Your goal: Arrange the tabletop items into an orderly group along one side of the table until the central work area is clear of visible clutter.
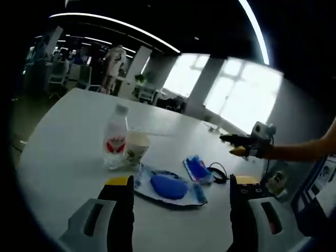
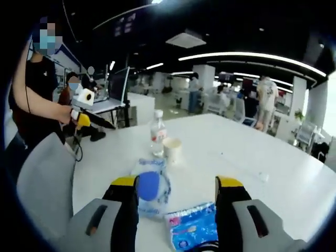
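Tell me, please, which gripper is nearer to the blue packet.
Right. The blue packet lies between the right gripper's open fingers; from the left gripper, it sits beyond the bagged blue pad.

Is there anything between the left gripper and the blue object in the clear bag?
Nothing visible. The left gripper is open, and the blue object in its clear bag lies directly ahead between its fingers.

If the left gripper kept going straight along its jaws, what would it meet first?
Probably the clear packet with the blue pad, lying on the table just past the open left gripper. The paper cup and water bottle stand farther on, leftward; depth is uncertain.
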Tool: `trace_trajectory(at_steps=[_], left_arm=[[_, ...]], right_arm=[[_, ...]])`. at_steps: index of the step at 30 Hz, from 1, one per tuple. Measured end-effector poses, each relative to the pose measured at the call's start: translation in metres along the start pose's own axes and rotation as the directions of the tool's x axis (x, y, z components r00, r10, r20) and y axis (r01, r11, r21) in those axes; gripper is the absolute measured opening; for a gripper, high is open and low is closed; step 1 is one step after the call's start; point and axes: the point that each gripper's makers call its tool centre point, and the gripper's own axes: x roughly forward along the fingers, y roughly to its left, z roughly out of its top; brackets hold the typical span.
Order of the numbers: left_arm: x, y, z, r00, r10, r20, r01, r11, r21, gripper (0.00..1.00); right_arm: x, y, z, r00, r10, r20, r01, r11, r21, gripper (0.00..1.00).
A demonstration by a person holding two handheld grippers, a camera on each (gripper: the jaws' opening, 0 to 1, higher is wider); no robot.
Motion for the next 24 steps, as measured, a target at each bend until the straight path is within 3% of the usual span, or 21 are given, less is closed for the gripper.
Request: trace_trajectory(at_steps=[5,8,12,18,24], left_arm=[[0.002,0.0,0.001,1.0,-0.006,-0.002,0.006,1.0,0.004,0.74],[0.002,0.0,-0.001,1.0,-0.004,-0.006,0.004,1.0,0.001,0.73],[-0.001,0.003,-0.006,1.0,0.007,-0.004,-0.007,1.0,-0.009,0.73],[0.0,0.003,-0.015,0.999,0.005,-0.033,-0.005,1.0,-0.009,0.73],[0.002,0.008,-0.017,0.998,0.019,-0.057,-0.018,1.0,0.02,0.74]], right_arm=[[0.002,-0.004,-0.018,0.999,-0.036,-0.038,0.041,0.992,0.116,0.55],[0.004,-0.005,-0.027,0.997,-0.046,-0.063,0.055,0.99,0.134,0.55],[0.009,-0.008,-0.038,0.994,-0.08,-0.079,0.096,0.972,0.213,0.53],[0.015,-0.014,-0.064,0.976,-0.154,-0.152,0.183,0.964,0.195,0.5],[0.019,-0.012,-0.08,0.963,-0.2,-0.182,0.247,0.926,0.285,0.46]])
